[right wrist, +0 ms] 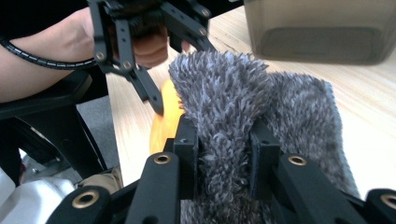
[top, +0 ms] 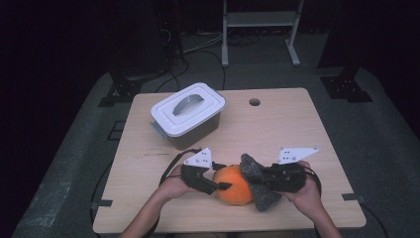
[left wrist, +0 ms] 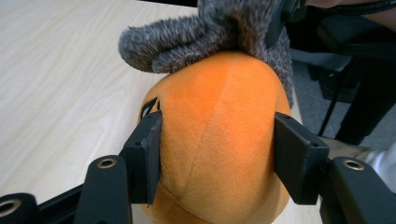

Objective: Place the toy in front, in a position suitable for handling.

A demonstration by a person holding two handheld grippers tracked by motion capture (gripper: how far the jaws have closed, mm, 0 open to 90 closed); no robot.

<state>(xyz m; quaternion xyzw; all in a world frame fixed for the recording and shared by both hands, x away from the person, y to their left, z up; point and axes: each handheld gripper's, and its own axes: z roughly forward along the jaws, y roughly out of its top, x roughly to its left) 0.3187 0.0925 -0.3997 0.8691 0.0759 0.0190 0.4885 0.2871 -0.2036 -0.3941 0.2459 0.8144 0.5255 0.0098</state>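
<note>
While the person's forearms come in from the bottom edge of the high view, cut off there, the two tools meet near the front edge of the surface (top: 297, 119), which is of pale wood with a round hole (top: 254, 102) near its far edge.

At the far left of the surface stands a box (top: 190, 130) with dark translucent walls and a white lid (top: 187, 108) with a grey handle; what is inside I cannot make out. In the right hand-held gripper view its top is cut off by the frame.

Nearer to the person, the left hand-held gripper (top: 222, 185) has its jaws on both sides of an orange plush ball (top: 233, 184). In its own view the left hand-held gripper (left wrist: 217, 156) has the left pad against the plush, while at the right pad I cannot tell for sure if it presses or only touches. The bottom of the ball (left wrist: 219, 140) is hidden behind the jaws.

On the right side of the ball lies a grey fluffy cloth (top: 257, 191), draped on it and touching it. The right hand-held gripper (top: 267, 177) is clenched on a fold of this cloth; in its own view the right hand-held gripper (right wrist: 224, 154) squeezes the cloth (right wrist: 233, 102) between both pads, and only a thin strip of the ball (right wrist: 166, 123) is seen behind.

Around the surface the room is dark, with grey floor, cables and a white frame (top: 260, 29) at the back. No writing is readable.
</note>
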